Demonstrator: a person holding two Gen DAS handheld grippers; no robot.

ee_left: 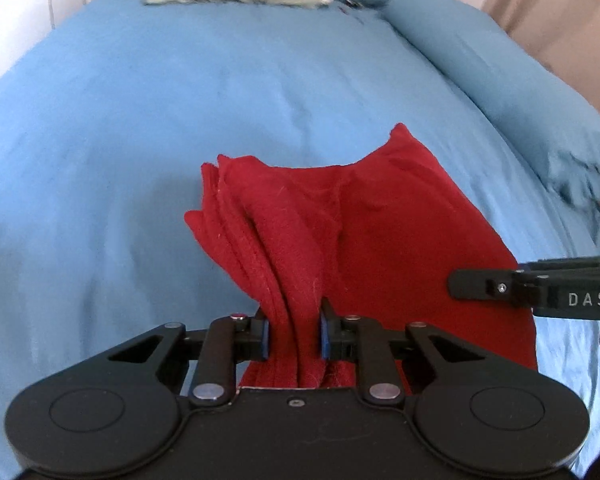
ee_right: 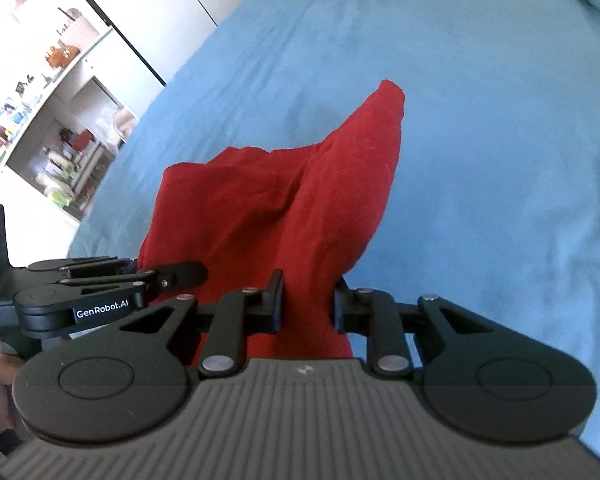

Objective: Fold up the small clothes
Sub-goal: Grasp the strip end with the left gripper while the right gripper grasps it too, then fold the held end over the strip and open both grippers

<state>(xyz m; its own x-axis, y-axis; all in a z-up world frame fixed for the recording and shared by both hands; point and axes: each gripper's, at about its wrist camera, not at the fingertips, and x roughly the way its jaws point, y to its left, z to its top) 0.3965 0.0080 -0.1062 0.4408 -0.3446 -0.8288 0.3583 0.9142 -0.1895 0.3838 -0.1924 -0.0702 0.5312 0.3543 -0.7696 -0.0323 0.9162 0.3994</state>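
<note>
The red garment (ee_left: 380,232) is gripped at two points and held up over the blue bedcover (ee_left: 180,120). The left gripper (ee_left: 294,332) is clamped narrowly on a bunch of stacked layers; the right gripper (ee_right: 306,304) is pinched on another gathered edge just beside it. The far end is seen hanging forward in a peak. Both near corners appear to be taken together so the cloth can be carried over for a fold.
</note>
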